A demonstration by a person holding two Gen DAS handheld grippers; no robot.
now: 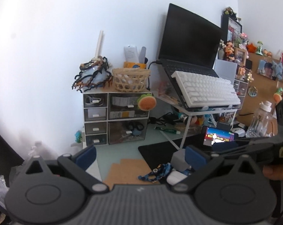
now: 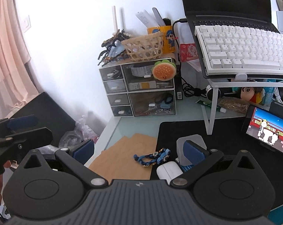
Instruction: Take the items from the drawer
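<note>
- Right wrist view: our right gripper (image 2: pixel 139 150) hangs released and empty, its blue pads wide apart, low over the desk (image 2: pixel 134 125).
- Left wrist view: our left gripper (image 1: pixel 140 157) is likewise spread and holds nothing.
- Between the right pads lie a blue beaded bracelet (image 2: pixel 152 157) and a white case (image 2: pixel 168 170), on the desk and outside any drawer.
- Straight ahead and well apart stands the drawer unit (image 2: pixel 137 90) against the wall, every drawer shut, long fronts facing us.
- We judge neither gripper clearly nearer; the left one views the unit (image 1: pixel 116 117) about squarely, so either may reach forward for a handle tab.
</note>
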